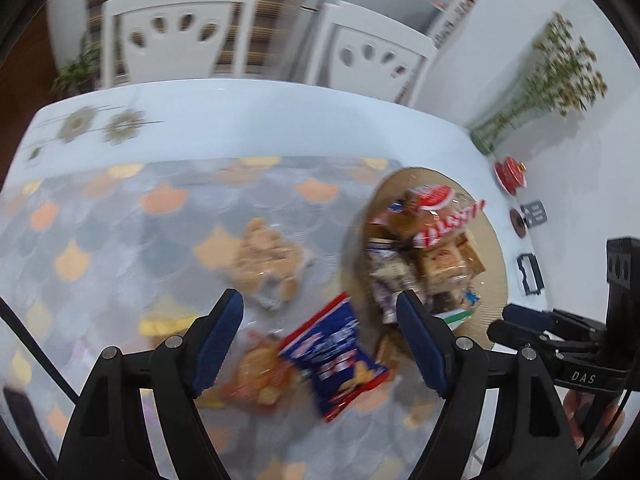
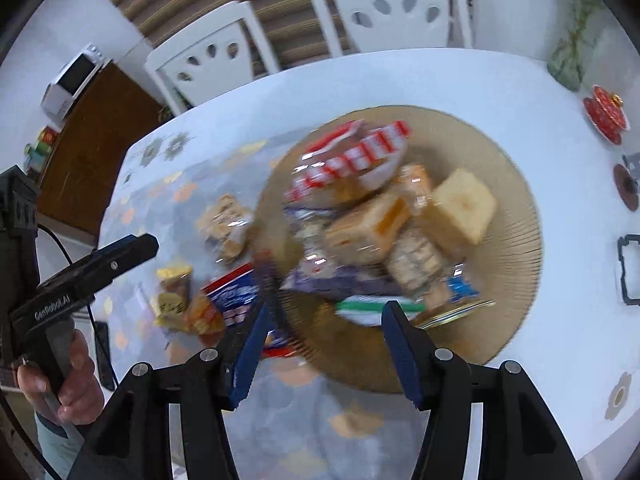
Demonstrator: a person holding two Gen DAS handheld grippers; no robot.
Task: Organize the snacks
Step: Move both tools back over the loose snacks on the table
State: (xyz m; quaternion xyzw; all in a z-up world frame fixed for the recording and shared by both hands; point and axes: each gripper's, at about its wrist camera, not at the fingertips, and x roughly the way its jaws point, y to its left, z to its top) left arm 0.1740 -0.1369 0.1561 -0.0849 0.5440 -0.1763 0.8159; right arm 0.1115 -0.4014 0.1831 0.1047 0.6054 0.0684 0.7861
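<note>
A round tan tray [image 1: 494, 264] [image 2: 508, 184] holds a pile of wrapped snacks, with a red-and-white packet [image 1: 444, 220] [image 2: 352, 156] on top. On the patterned mat lie a blue-and-red packet [image 1: 340, 352] [image 2: 234, 294], an orange packet [image 1: 260, 376] [image 2: 204, 316], a yellow packet [image 2: 172, 292] and a clear pack of tan biscuits [image 1: 268, 264] [image 2: 226, 220]. My left gripper [image 1: 320, 340] is open above the blue packet, empty. My right gripper [image 2: 324, 340] is open over the tray's near rim, empty. Both views are blurred.
Two white chairs [image 1: 180, 28] [image 2: 396, 4] stand behind the white table [image 1: 240, 120]. A glass vase with flowers [image 1: 532, 96] and a red lidded dish [image 1: 510, 174] [image 2: 606, 114] sit at the right, with small dark items by the wall.
</note>
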